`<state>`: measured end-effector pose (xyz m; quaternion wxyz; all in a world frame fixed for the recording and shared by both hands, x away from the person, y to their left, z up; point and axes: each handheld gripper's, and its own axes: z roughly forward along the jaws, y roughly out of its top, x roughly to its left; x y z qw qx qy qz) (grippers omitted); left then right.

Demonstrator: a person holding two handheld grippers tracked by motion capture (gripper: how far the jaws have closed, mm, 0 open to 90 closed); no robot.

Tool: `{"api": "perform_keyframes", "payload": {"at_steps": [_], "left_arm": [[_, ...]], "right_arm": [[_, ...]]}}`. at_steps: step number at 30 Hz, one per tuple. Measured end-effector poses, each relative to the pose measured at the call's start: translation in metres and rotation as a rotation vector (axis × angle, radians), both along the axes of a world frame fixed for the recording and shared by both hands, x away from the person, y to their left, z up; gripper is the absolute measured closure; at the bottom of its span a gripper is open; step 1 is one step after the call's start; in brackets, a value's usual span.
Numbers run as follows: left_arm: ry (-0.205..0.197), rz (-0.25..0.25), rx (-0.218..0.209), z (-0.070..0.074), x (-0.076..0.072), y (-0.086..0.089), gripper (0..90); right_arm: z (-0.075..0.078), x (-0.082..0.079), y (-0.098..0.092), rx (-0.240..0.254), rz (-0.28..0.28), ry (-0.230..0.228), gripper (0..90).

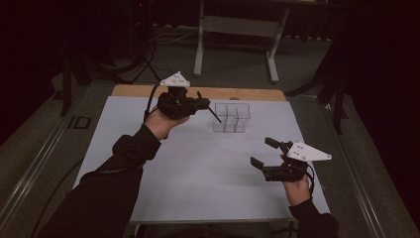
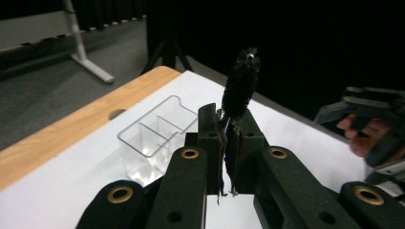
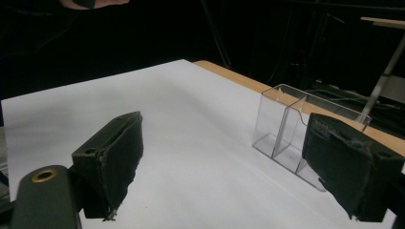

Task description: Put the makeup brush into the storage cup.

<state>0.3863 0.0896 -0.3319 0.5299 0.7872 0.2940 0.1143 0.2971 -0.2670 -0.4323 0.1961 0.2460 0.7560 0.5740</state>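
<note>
My left gripper (image 1: 205, 102) is shut on a thin black brush (image 1: 214, 114), held above the white sheet just left of a clear plastic organizer (image 1: 232, 118). In the left gripper view the bristled brush (image 2: 240, 86) sticks up from between the closed jaws, with the clear organizer (image 2: 155, 133) below and to the left. My right gripper (image 1: 264, 153) hovers open near the table's right front with nothing between its pads. In the right gripper view its pads (image 3: 117, 157) stand wide apart, and the clear organizer (image 3: 286, 129) stands on the sheet ahead at the right.
A white sheet (image 1: 198, 168) covers the table, with a strip of wooden edge (image 1: 138, 90) at the back. A grey stand (image 1: 237, 29) is on the floor beyond. The other hand with its gripper (image 2: 372, 129) shows at the right of the left gripper view.
</note>
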Motion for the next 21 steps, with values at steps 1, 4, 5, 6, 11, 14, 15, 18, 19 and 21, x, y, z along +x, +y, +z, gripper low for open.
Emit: {"api": "perform_keyframes", "payload": {"at_steps": [1, 4, 5, 6, 11, 14, 15, 18, 19, 21], "left_arm": [[-0.005, 0.010, 0.006, 0.003, 0.003, -0.001, 85.5], [-0.010, 0.021, 0.001, 0.006, 0.009, -0.003, 85.5], [-0.013, 0.021, -0.001, 0.006, 0.011, -0.005, 85.5], [-0.013, 0.024, -0.002, 0.007, 0.013, -0.006, 85.5], [-0.013, 0.061, 0.045, 0.007, 0.026, -0.016, 85.5], [-0.015, 0.075, 0.061, 0.006, 0.034, -0.021, 85.5], [-0.016, 0.082, 0.065, 0.005, 0.037, -0.022, 85.5], [-0.006, 0.099, 0.073, 0.003, 0.045, -0.026, 85.5], [-0.009, 0.105, 0.089, 0.002, 0.048, -0.028, 85.5], [0.000, 0.109, 0.088, 0.000, 0.053, -0.030, 85.5]], "right_arm": [[0.000, 0.000, 0.000, 0.001, 0.001, 0.001, 13.7], [0.000, 0.000, 0.000, -0.003, 0.000, 0.001, 13.7], [0.000, 0.000, 0.001, -0.007, -0.004, 0.003, 13.7], [0.000, 0.000, 0.001, -0.009, -0.006, 0.000, 13.7], [-0.001, 0.000, 0.001, -0.006, 0.001, 0.002, 13.7], [-0.001, 0.000, 0.002, -0.006, 0.002, 0.000, 13.7], [-0.001, 0.000, 0.002, -0.007, 0.001, 0.001, 13.7], [-0.001, 0.000, 0.001, -0.005, 0.002, -0.001, 13.7], [-0.001, 0.000, 0.001, -0.009, -0.001, 0.000, 13.7], [-0.001, 0.000, 0.001, -0.008, 0.003, 0.002, 13.7]]}}
